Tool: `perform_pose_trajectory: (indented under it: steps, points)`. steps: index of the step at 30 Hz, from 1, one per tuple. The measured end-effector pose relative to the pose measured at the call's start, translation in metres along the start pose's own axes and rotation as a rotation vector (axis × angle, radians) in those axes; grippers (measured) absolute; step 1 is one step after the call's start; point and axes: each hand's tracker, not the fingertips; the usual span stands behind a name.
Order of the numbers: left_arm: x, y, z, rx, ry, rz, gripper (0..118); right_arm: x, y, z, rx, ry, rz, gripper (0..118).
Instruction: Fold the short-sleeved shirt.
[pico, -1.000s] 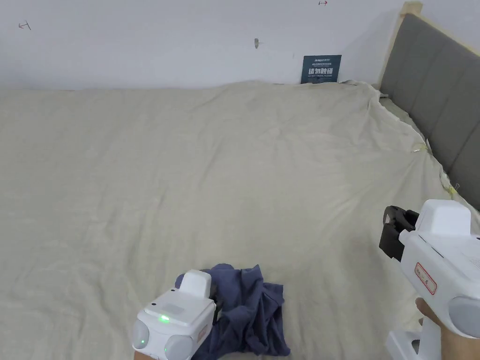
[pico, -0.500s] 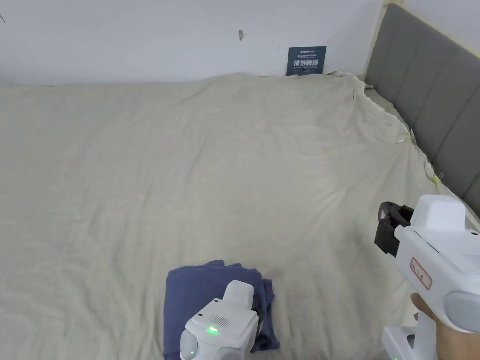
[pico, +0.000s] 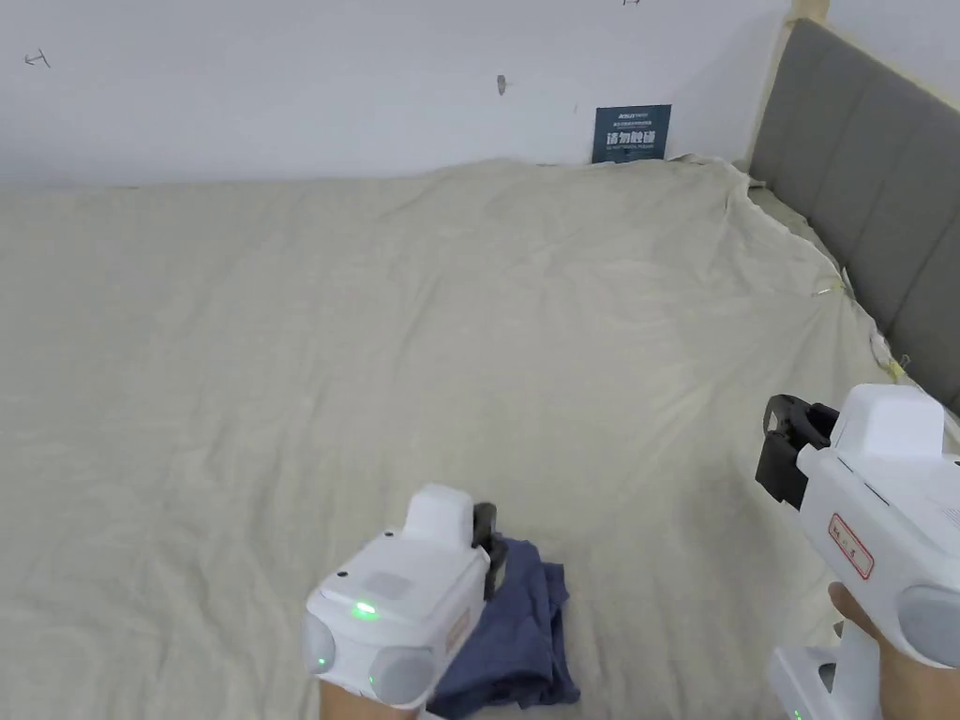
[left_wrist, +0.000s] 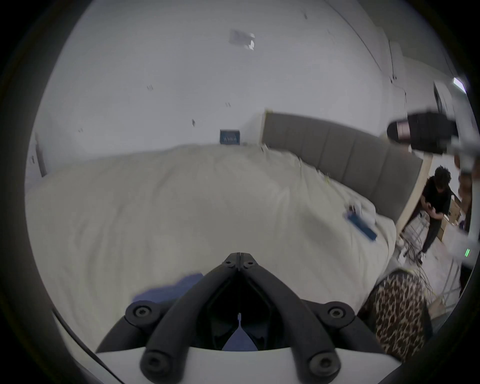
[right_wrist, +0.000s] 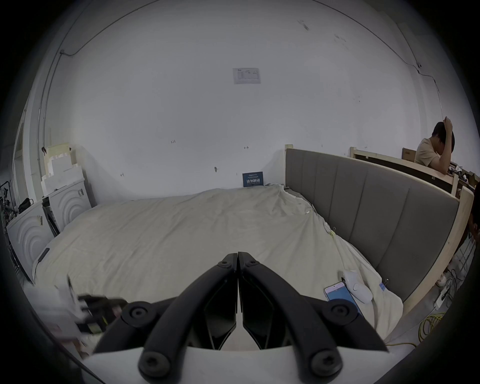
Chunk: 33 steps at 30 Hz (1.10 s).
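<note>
The left tool (pico: 486, 553) is positioned low over the near edge of the bed (pico: 375, 328). In the left gripper view its jaws meet at the tips with nothing between them. The short-sleeved shirt (pico: 516, 637), dark blue and bunched into a loose heap, lies on the bed sheet directly below and just to the right of this tool; blue fabric also shows under and to the left of the jaws in the left gripper view (left_wrist: 168, 288). Whether the tool touches the shirt cannot be determined.

The right tool (pico: 783, 450) is held above the bed, well apart from the shirt and to its right. In the right gripper view its jaws (right_wrist: 238, 259) are closed tip to tip and hold nothing. To the right of this tool, a phone (right_wrist: 340, 293) and a white device (right_wrist: 358, 285) lie on the sheet near the grey headboard (pico: 872, 216).
</note>
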Motion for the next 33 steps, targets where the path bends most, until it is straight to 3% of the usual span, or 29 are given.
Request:
perform_pose_trajectory:
  steps: [12, 21, 33]
  points:
    - [-0.065, 0.087, 0.076, 0.311, 0.210, 0.003, 0, -0.042, 0.016, 0.008, 0.124, 0.026, 0.029, 0]
    - [-0.095, 0.073, 0.101, 0.380, 0.345, 0.008, 0, -0.072, 0.018, 0.023, 0.211, 0.039, 0.065, 0]
    - [-0.109, 0.060, 0.101, 0.382, 0.374, 0.059, 0, -0.075, 0.008, 0.011, 0.193, 0.056, 0.081, 0]
